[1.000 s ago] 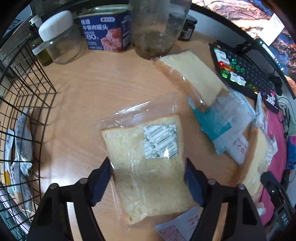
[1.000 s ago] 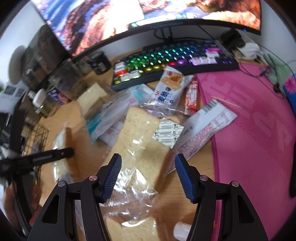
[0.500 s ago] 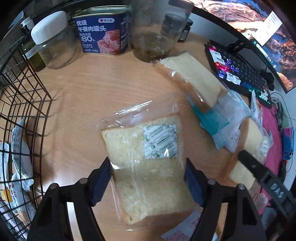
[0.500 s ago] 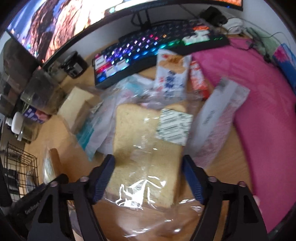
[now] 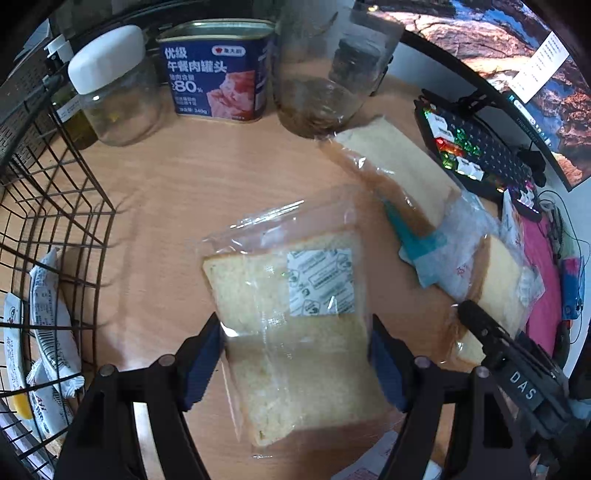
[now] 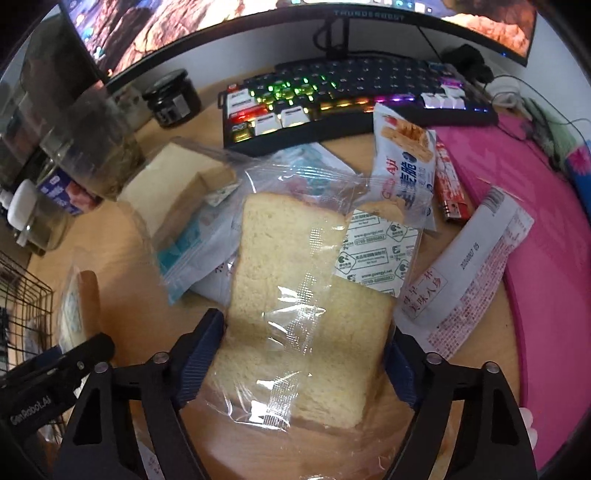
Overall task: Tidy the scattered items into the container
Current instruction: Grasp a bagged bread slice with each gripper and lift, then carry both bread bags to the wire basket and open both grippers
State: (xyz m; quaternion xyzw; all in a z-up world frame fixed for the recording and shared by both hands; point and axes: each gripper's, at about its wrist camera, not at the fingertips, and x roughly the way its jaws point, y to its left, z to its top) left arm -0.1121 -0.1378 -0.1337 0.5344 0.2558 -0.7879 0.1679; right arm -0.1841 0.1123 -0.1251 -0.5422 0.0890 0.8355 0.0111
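I was working at a home computer desk [image 5: 177,192] that doubled as a pantry shelf. A wide monitor [image 6: 280,14] stood behind a backlit keyboard [image 6: 332,99] and a pink mat [image 6: 546,221]. Jars [image 5: 114,96], a meat tin [image 5: 218,70] and snack packets [image 6: 404,166] crowded the wooden top beside a wire basket [image 5: 48,221].
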